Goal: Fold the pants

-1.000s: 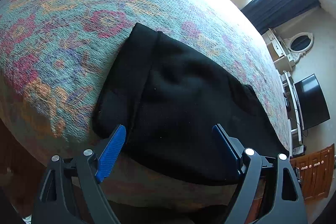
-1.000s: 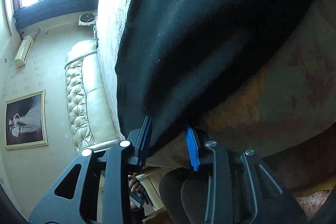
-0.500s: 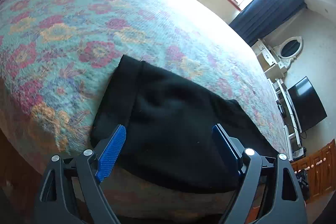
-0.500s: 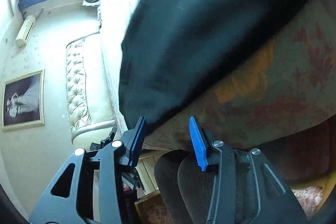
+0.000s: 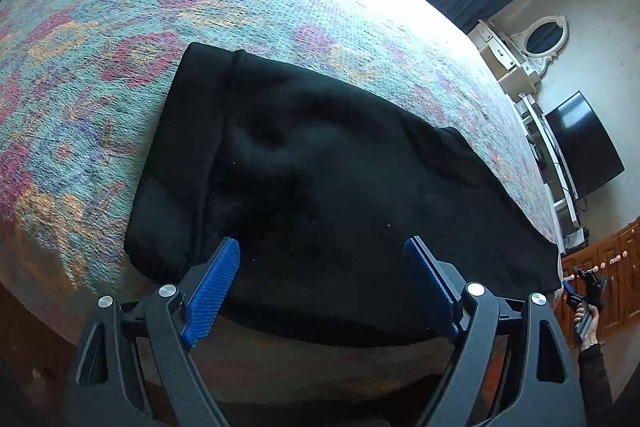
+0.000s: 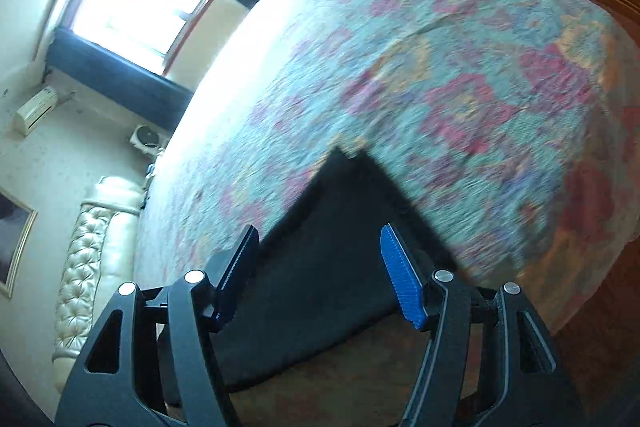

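Black pants (image 5: 320, 187) lie folded near the bed's (image 5: 120, 7) front edge, a band doubled along one side. Your left gripper (image 5: 320, 287) hovers wide open over the near hem, holding nothing; your right gripper (image 6: 316, 275) likewise gapes empty. For the next fold, pinch all layers squarely before lifting.

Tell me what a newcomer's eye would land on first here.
The black pants, folded flat near the front edge of the flowered bedspread, stand out most. Both tools are open and empty: the left tool hovers over the pants' near edge, the right tool over another part. A bright window glares behind.
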